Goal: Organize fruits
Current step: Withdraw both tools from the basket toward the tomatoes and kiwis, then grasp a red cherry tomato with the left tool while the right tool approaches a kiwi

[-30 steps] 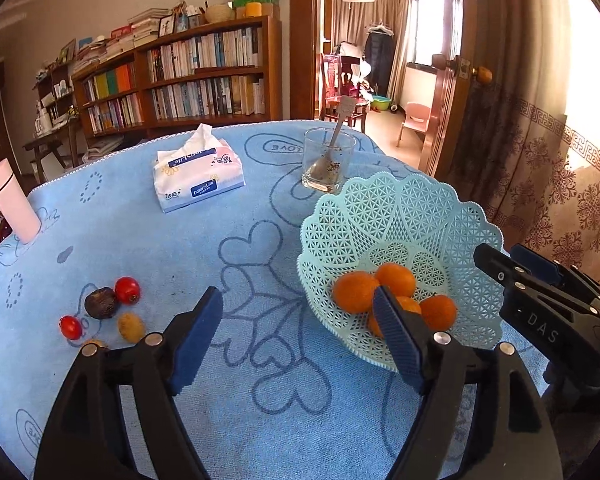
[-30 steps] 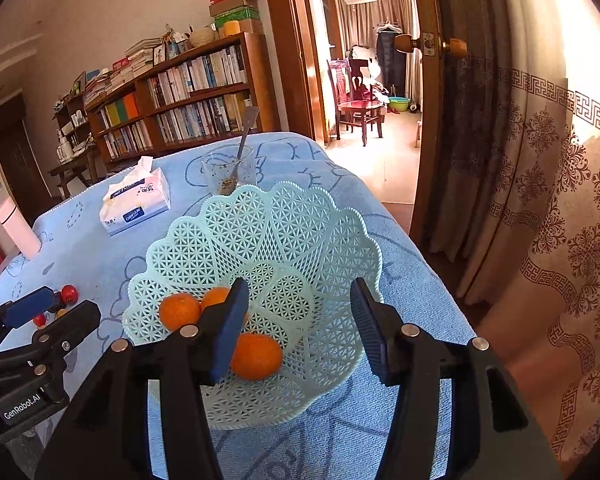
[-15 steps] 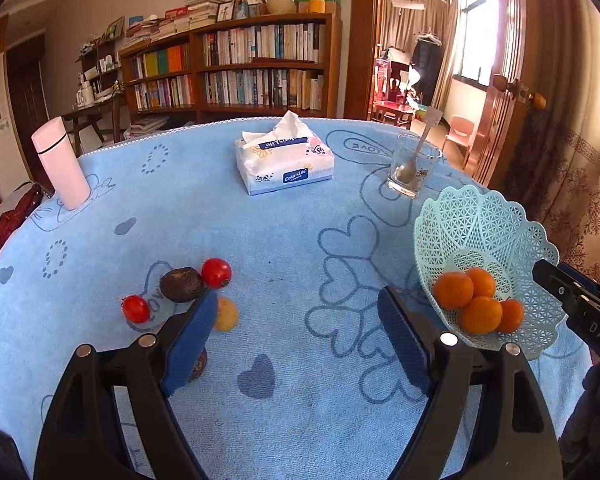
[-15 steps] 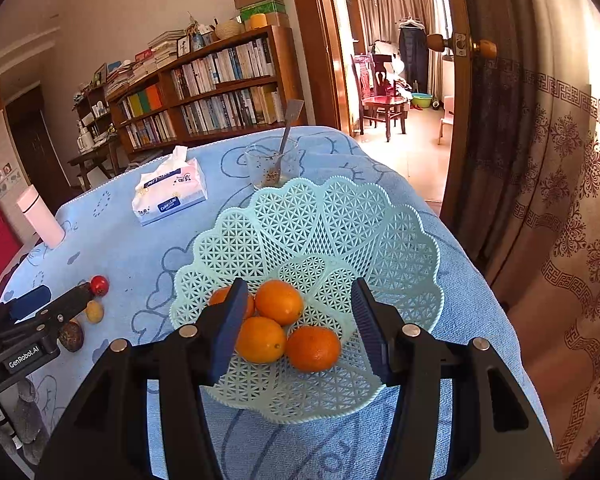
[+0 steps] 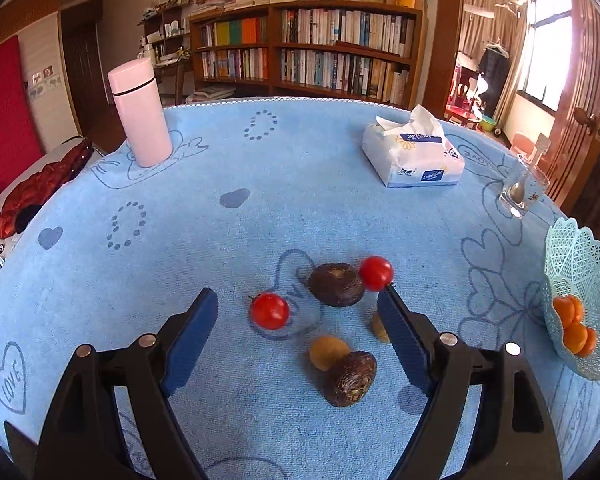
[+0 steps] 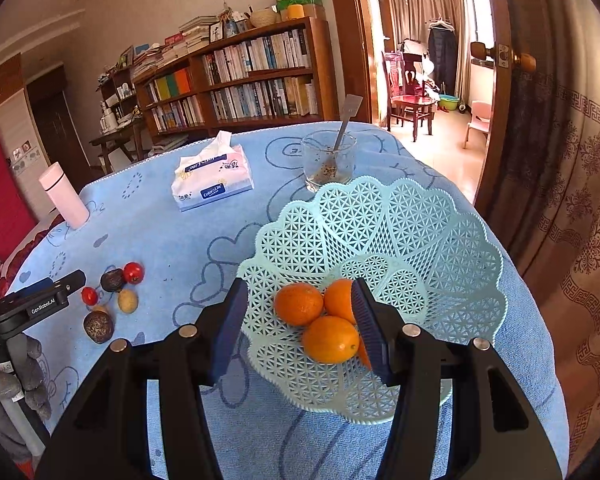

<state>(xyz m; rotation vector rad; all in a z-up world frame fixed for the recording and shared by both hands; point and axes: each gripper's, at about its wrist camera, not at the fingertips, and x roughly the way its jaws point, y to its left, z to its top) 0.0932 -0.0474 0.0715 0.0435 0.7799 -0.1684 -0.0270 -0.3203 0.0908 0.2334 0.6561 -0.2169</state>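
Fruit lies in two groups on the worktop [image 5: 340, 184], which is covered by a blue cloth with heart prints.

Group one: we see a cluster of small fruit directly ahead of the left tongs [image 5: 296, 344]. It comprises two red tomatoes [image 5: 270, 311], two dark brown wrinkled fruits [image 5: 337, 284] and two small yellow fruits [image 5: 327, 352]. One tomato touches the far brown fruit; the near brown fruit touches a yellow one. The second yellow fruit is partly hidden behind the right-hand blue pad.

Group two: we count at least three oranges [image 6: 299, 304] resting together in the pale green lattice basket [image 6: 440, 240], near the worktop's right edge. A fourth is partly hidden behind a pad.

Left tongs: jaws stand wide apart above the cluster, nothing between the pads, no contact with any fruit. In the right wrist view we see a grey-gloved hand [image 6: 32, 376] carrying this unit beside the cluster.

Right tongs [image 6: 300, 338]: jaws stand partly apart over the near rim of the basket. The oranges appear between the pads in the view, but the pads press on nothing.

Other items on the worktop: a pink flask [image 5: 139, 112] stands upright at the far left; a tissue pack [image 5: 414, 156] lies at the far side; a glass [image 6: 329, 160] with a spoon in it stands just behind the basket.
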